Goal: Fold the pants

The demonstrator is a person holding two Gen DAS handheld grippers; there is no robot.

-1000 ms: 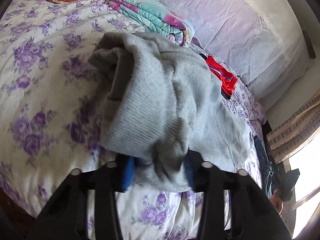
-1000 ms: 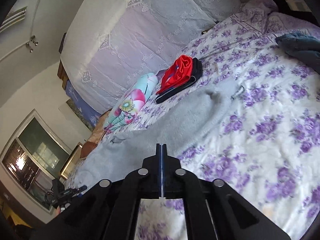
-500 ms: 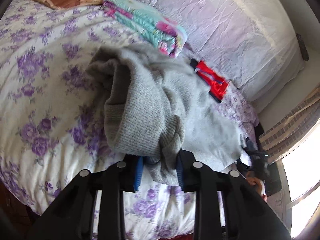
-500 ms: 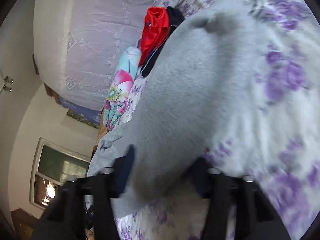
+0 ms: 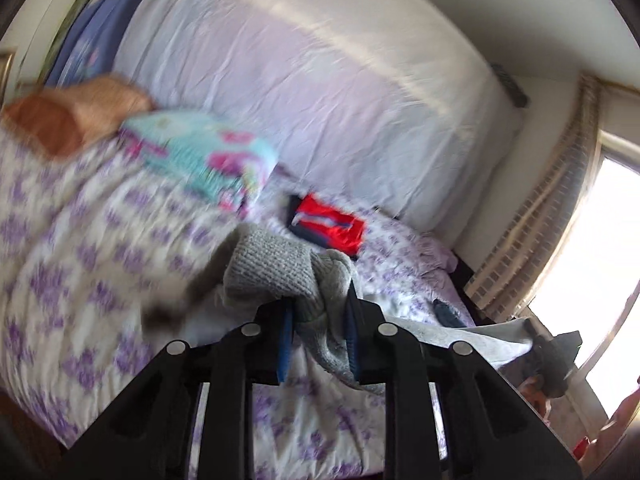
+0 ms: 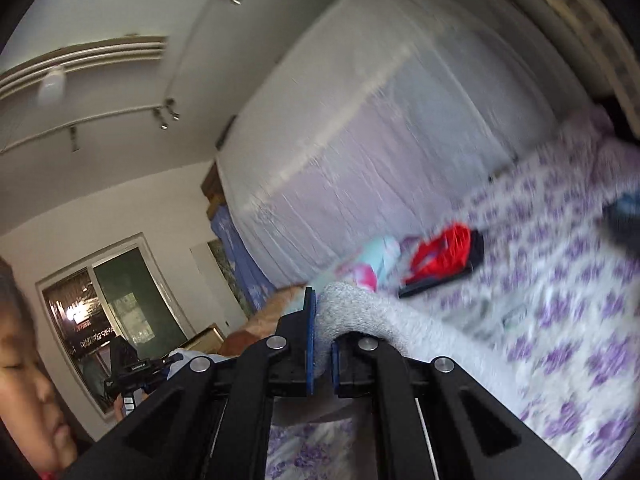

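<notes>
The grey knitted pants (image 5: pixel 272 268) hang bunched above the purple-flowered bed (image 5: pixel 80 280). My left gripper (image 5: pixel 319 300) has a thick fold of them between its blue pads, and its jaws are closing further on that fold. From there the cloth stretches right toward a dark tool at the edge of the left wrist view. In the right wrist view my right gripper (image 6: pixel 321 320) pinches a thin edge of the pants (image 6: pixel 400 324), its jaws closing tight on the cloth. Both views are blurred.
A folded turquoise flowered blanket (image 5: pixel 200 160) and a red-and-black folded garment (image 5: pixel 328 226) lie near the white-draped headboard (image 5: pixel 320 80). A brown pillow (image 5: pixel 60 120) sits at the far left. A dark blue garment (image 6: pixel 624 216) lies on the bed's right side. A person's face shows at lower left.
Both grippers have risen, lifting the pants off the bed. The right gripper, shut and empty a second ago, opened around the cloth and closed on it. The left jaws narrowed on the bunch.
</notes>
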